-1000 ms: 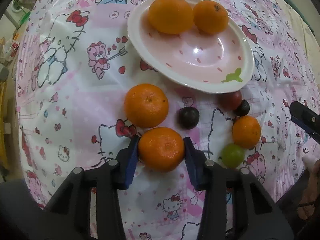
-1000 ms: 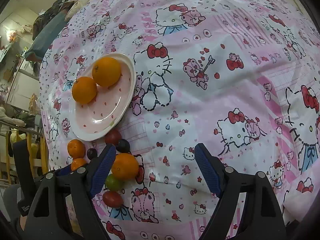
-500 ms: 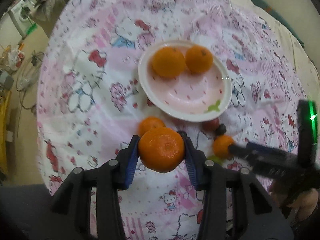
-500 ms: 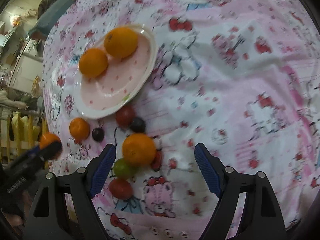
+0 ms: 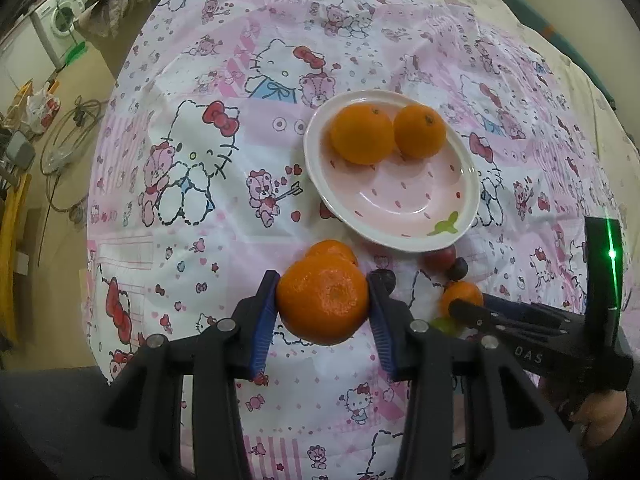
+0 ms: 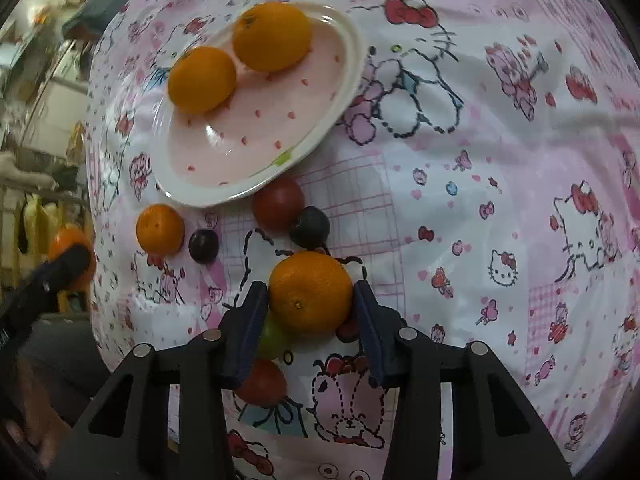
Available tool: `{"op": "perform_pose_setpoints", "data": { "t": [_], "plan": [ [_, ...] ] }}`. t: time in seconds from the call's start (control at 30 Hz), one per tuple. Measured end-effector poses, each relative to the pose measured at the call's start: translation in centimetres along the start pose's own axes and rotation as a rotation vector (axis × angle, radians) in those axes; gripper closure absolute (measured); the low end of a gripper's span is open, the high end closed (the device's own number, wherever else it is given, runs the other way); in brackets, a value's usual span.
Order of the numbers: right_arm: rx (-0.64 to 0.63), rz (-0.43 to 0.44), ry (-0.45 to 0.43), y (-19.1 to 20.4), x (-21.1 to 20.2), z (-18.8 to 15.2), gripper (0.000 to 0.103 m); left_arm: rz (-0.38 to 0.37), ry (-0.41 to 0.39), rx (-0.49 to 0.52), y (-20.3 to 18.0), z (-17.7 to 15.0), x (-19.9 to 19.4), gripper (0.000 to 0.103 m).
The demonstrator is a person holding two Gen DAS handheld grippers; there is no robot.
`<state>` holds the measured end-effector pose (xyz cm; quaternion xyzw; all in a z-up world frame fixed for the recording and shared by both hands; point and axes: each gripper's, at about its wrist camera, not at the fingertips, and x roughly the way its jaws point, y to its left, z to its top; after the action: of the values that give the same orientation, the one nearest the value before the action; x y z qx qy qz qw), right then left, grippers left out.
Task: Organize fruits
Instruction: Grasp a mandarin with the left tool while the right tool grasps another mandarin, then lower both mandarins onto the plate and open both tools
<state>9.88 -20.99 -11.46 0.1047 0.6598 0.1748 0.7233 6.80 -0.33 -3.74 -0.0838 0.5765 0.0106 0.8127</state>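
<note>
- We have the left gripper (image 5: pixel 323 306) pinching a mandarin (image 5: pixel 322 305) between its blue pads, held above the cloth, just short of the plate (image 5: pixel 466 168).
- Right behind it, a loose mandarin (image 5: pixel 330 249) peeks out on the Hello Kitty tablecloth (image 5: pixel 200 184).
- We see two oranges (image 6: pixel 236 60) touching each other at the far side of the pink plate.
- Over to the right gripper (image 6: pixel 310 300): its pads press both sides of a second mandarin (image 6: pixel 310 294); whether it is lifted or on the cloth, we cannot quite tell.
- A green grape (image 6: pixel 272 338) and a red fruit (image 6: pixel 262 384) sit half hidden behind its left finger.
- Near the plate's rim we spot a red plum (image 6: pixel 278 202) touching a dark grape (image 6: pixel 310 227), and another dark grape (image 6: pixel 204 245) beside the loose mandarin.
</note>
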Motion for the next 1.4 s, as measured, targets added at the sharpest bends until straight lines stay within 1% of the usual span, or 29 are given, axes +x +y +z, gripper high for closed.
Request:
{"op": "perform_pose_setpoints", "data": {
  "t": [0.17, 0.23, 0.37, 0.43, 0.53, 0.6, 0.7, 0.87, 0.93, 1.07, 1.3, 1.4],
  "plan": [
    [-0.007, 0.004, -0.014, -0.3, -0.6, 0.0, 0.059, 0.001, -0.004, -0.002, 0.0, 0.1, 0.1, 0.064],
    [0.002, 0.025, -0.027, -0.7, -1.2, -0.1, 0.060, -0.001, -0.009, -0.002, 0.0, 0.1, 0.1, 0.064],
    [0.058, 0.073, -0.043, -2.1, -2.2, -0.3, 0.060, 0.008, -0.011, -0.010, 0.3, 0.0, 0.2, 0.064],
    [0.085, 0.080, -0.058, -2.7, -2.9, -0.4, 0.060, 0.012, -0.014, -0.019, 0.5, 0.2, 0.2, 0.064],
    [0.114, 0.106, -0.105, -3.4, -4.5, -0.1, 0.060, 0.016, -0.024, -0.025, 0.9, 0.8, 0.2, 0.064],
    [0.121, 0.123, -0.148, -3.8, -5.9, 0.4, 0.060, 0.013, -0.038, -0.039, 1.3, 1.4, 0.1, 0.064],
    [0.118, 0.140, -0.190, -4.0, -7.2, 1.4, 0.060, 0.012, -0.061, -0.042, 1.5, 2.5, -0.1, 0.064],
    [0.087, 0.146, -0.217, -4.0, -8.1, 3.5, 0.060, 0.017, -0.087, -0.020, 0.9, 4.2, 0.1, 0.064],
    [0.076, 0.153, -0.221, -3.7, -8.1, 4.2, 0.060, 0.008, -0.100, -0.016, 0.4, 4.8, 0.2, 0.064],
    [0.055, 0.157, -0.225, -3.6, -7.9, 5.5, 0.060, -0.025, -0.087, -0.008, -0.5, 5.7, 0.9, 0.064],
    [0.049, 0.161, -0.217, -3.6, -6.7, 7.9, 0.060, -0.009, -0.049, 0.056, -2.8, 7.2, 3.7, 0.064],
    [0.047, 0.157, -0.206, -3.7, -6.0, 9.0, 0.060, -0.028, -0.010, 0.055, -3.2, 7.8, 5.5, 0.064]
  ]
}}
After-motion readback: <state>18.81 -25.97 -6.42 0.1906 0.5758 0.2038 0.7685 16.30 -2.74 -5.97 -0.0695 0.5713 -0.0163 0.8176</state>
